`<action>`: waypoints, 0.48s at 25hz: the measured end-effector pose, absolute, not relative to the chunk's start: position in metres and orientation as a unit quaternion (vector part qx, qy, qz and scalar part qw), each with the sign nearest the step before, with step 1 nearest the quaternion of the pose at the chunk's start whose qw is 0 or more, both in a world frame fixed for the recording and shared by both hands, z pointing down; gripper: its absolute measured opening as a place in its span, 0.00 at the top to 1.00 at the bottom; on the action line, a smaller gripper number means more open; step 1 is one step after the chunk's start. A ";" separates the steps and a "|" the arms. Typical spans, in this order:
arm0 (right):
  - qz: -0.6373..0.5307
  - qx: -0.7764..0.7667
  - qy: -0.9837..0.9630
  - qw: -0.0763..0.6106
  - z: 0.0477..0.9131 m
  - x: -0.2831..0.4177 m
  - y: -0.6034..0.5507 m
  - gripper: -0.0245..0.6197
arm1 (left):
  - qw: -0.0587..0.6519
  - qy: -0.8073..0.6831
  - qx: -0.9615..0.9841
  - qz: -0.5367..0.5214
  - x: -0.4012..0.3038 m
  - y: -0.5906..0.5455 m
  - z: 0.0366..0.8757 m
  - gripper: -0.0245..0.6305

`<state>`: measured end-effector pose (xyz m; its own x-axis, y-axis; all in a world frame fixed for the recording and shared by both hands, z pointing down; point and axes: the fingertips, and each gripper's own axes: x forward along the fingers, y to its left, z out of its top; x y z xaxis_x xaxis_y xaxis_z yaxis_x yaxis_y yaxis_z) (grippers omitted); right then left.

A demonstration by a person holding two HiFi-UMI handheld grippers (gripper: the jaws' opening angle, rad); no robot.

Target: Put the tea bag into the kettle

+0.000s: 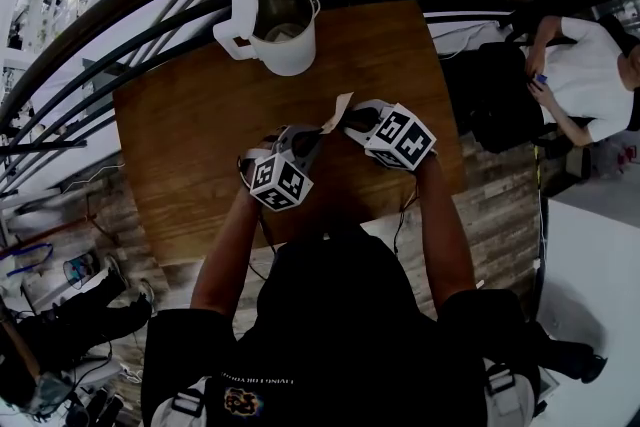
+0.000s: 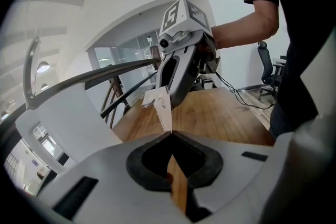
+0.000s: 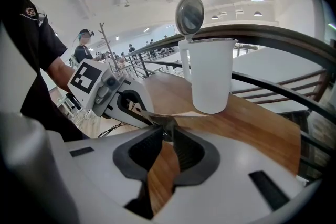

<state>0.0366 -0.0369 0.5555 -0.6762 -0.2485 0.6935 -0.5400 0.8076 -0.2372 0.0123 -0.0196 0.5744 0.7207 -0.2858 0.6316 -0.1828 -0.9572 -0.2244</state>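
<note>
**A:** Item one, left tool (image 2: 170,132)?
**B:** Pressed together, pinching one edge of a ragged-edged tea bag sachet (image 2: 159,105) over the wooden table (image 1: 190,125).
**A:** Right tool (image 3: 167,124)?
**B:** Jaws slightly spread, with the sachet's other edge between them, unpressed.
**A:** Kettle (image 1: 285,40)?
**B:** White, lid raised, at the table's far edge, well apart from the sachet.

Bright, even light; strong fisheye distortion.
</note>
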 end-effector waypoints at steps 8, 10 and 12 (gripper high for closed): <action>0.200 0.230 -0.887 0.348 0.557 0.034 -0.040 0.94 | 0.068 0.128 -0.928 -0.343 0.011 -0.020 0.572 0.96; 0.203 0.233 -0.888 0.340 0.556 0.035 -0.040 0.94 | 0.061 0.129 -0.929 -0.342 0.009 -0.021 0.573 0.96; 0.206 0.239 -0.891 0.327 0.554 0.035 -0.041 0.95 | 0.050 0.131 -0.930 -0.341 0.007 -0.021 0.575 0.96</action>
